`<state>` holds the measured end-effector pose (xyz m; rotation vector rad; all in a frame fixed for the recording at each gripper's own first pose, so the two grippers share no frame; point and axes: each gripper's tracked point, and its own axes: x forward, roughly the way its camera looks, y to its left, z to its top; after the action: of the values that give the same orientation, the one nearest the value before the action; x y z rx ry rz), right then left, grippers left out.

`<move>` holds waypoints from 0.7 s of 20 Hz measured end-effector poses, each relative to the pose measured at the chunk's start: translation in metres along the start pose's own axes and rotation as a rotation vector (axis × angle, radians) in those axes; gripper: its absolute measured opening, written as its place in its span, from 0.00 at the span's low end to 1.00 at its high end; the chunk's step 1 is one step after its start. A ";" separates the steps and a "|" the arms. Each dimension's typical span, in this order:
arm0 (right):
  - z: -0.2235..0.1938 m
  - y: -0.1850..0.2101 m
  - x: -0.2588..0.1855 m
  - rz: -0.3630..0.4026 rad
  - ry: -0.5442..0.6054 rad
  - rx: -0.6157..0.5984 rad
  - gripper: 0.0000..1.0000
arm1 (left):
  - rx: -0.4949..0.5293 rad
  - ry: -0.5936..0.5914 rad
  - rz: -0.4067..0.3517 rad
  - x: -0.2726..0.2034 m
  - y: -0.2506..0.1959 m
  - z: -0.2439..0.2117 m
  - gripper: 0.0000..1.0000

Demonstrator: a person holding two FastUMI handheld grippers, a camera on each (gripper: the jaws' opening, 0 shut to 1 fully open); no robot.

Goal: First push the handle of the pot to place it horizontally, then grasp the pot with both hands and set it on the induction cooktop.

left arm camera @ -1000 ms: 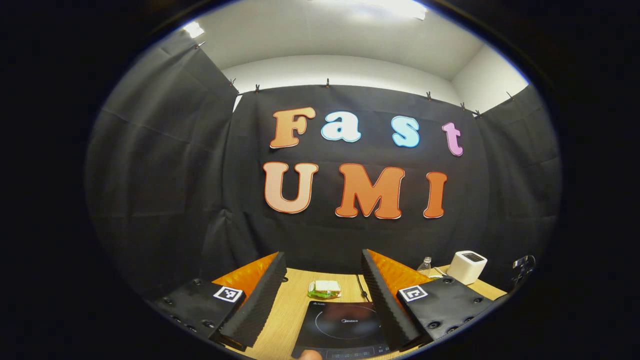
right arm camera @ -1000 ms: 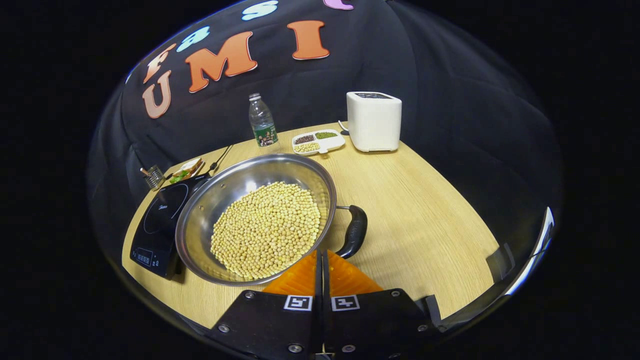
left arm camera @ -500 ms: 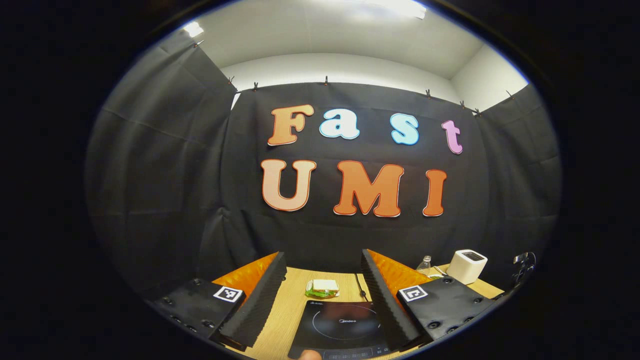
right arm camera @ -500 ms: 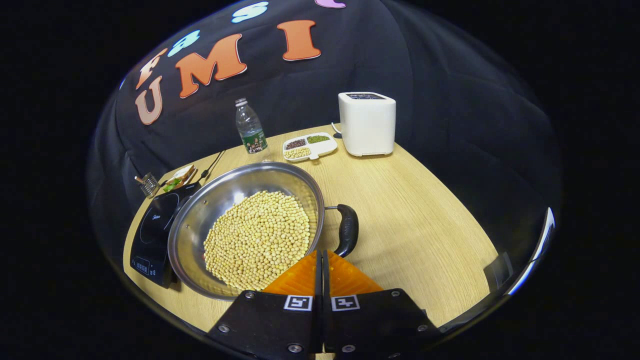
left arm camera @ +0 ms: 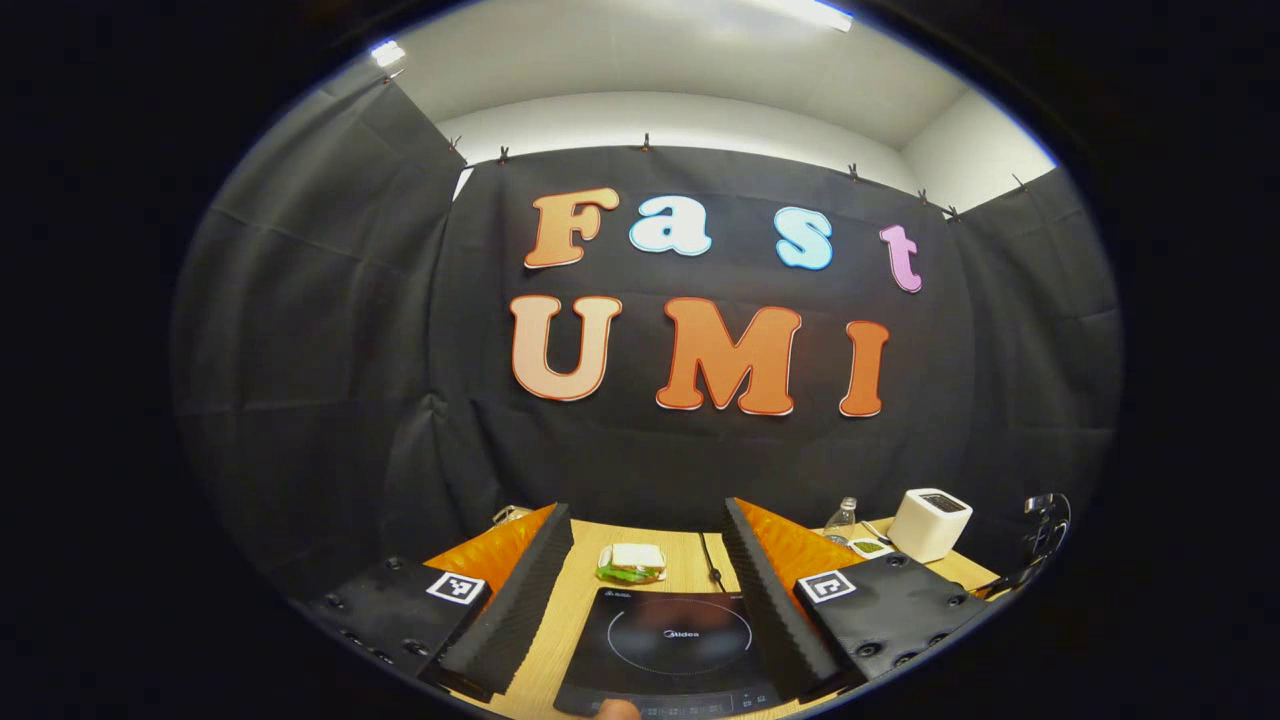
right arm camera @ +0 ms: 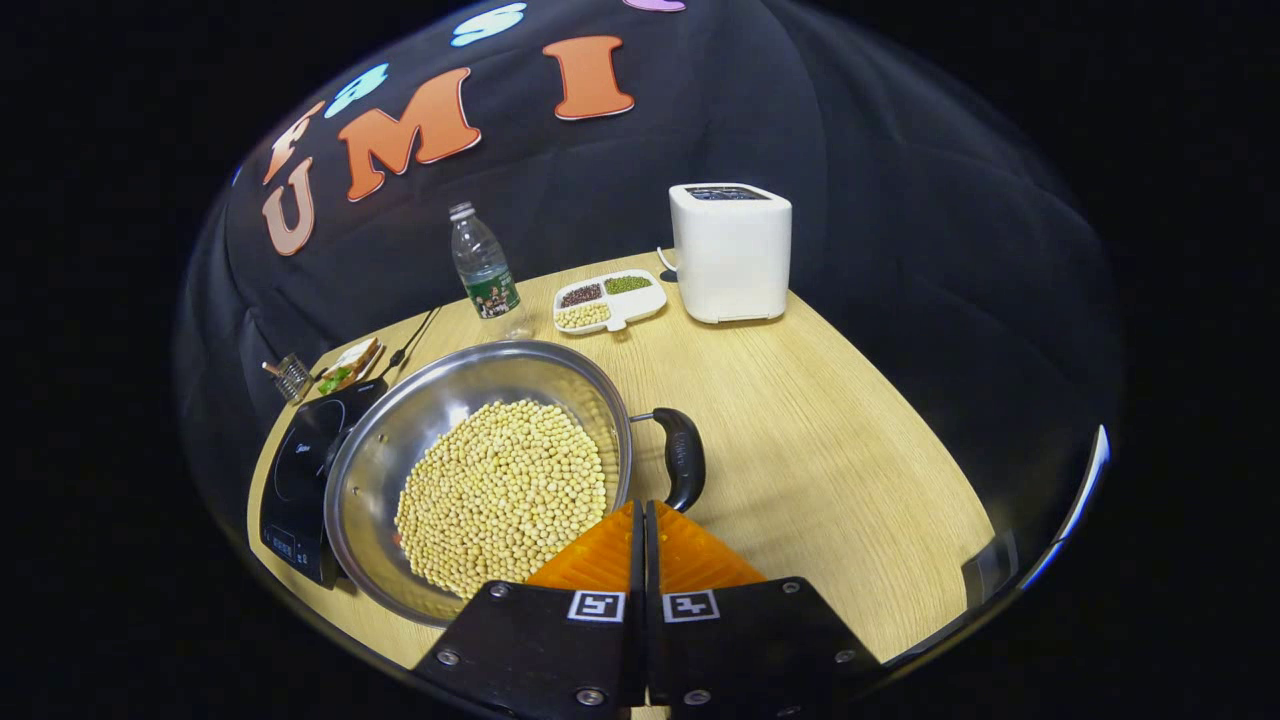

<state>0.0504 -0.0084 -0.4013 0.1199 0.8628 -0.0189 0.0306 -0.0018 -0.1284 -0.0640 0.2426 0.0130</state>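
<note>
In the right gripper view a steel pot [right arm camera: 395, 440] full of soybeans [right arm camera: 500, 495] sits on the wooden table [right arm camera: 830, 450], its left edge over the black induction cooktop [right arm camera: 295, 465]. The pot's black handle [right arm camera: 683, 468] sticks out on the right and curves toward me. My right gripper [right arm camera: 641, 508] is shut with nothing in it, its tips just beside the handle's near end and the pot's rim. In the left gripper view my left gripper [left arm camera: 648, 518] stands open above the cooktop [left arm camera: 670, 640], nothing between its fingers.
At the back of the table stand a water bottle [right arm camera: 482, 272], a divided dish of beans [right arm camera: 608, 300] and a white appliance [right arm camera: 730, 252]. A sandwich [right arm camera: 347, 363] and a small wire tool [right arm camera: 290, 375] lie behind the cooktop. The table's right half is bare wood.
In the right gripper view the pot and handle have slid left and nearer, and the handle's end has swung in closer to the shut tips. The left gripper view now takes in more of the cooktop.
</note>
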 end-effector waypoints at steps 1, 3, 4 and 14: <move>0.001 -0.001 0.002 0.002 0.000 -0.001 0.00 | -0.004 0.008 -0.004 0.001 -0.003 -0.005 0.98; 0.004 -0.002 0.006 0.007 0.000 -0.002 0.00 | -0.003 0.025 -0.009 0.002 -0.007 -0.014 0.97; 0.006 -0.002 0.007 0.010 -0.002 0.000 0.00 | 0.000 0.031 -0.007 0.003 -0.009 -0.019 0.98; 0.014 -0.004 0.017 0.035 -0.010 -0.008 0.00 | -0.025 0.157 -0.092 0.020 -0.080 -0.102 0.98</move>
<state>0.0722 -0.0134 -0.4058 0.1274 0.8509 0.0171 0.0270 -0.0885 -0.2268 -0.1012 0.3959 -0.0804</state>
